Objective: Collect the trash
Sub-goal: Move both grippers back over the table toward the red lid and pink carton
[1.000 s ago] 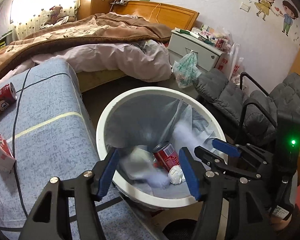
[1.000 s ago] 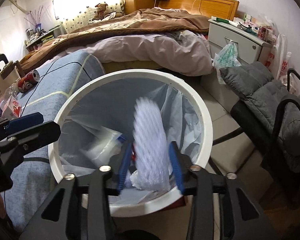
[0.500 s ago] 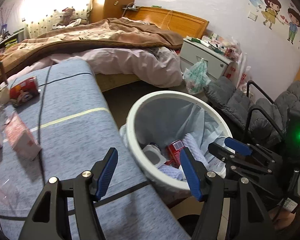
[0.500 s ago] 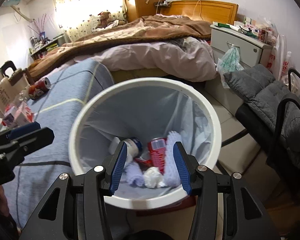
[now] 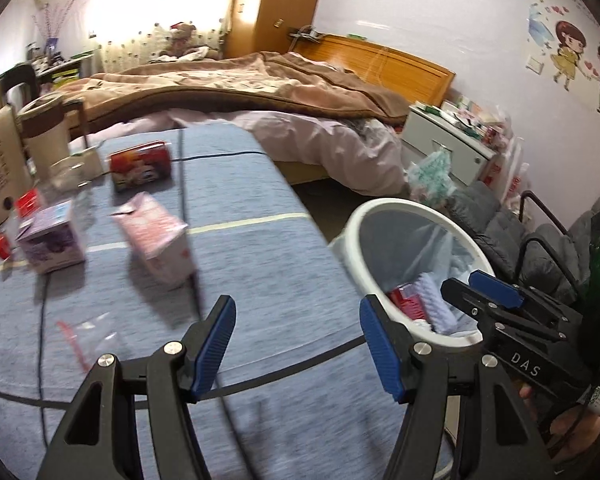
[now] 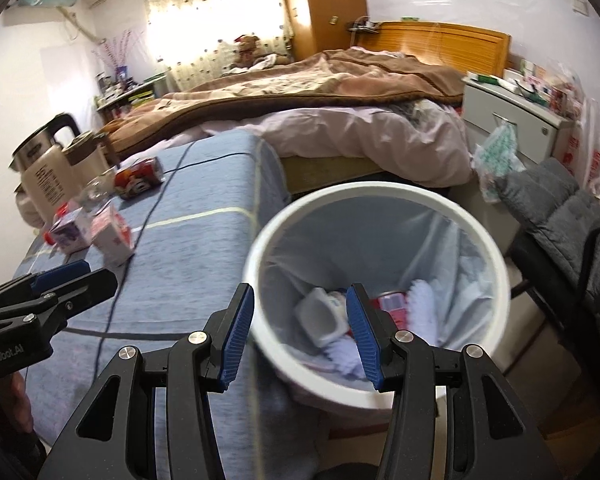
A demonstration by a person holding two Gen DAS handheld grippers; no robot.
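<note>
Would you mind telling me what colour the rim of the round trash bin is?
White; the round trash bin's rim shows best in the right wrist view.

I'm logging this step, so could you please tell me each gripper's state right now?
Left gripper: open, holding nothing.
Right gripper: open, holding nothing.

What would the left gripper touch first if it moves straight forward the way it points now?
Probably the blue cloth-covered table: the open left gripper aims over bare fabric, between the pink carton and the white bin. Depth is unclear.
</note>
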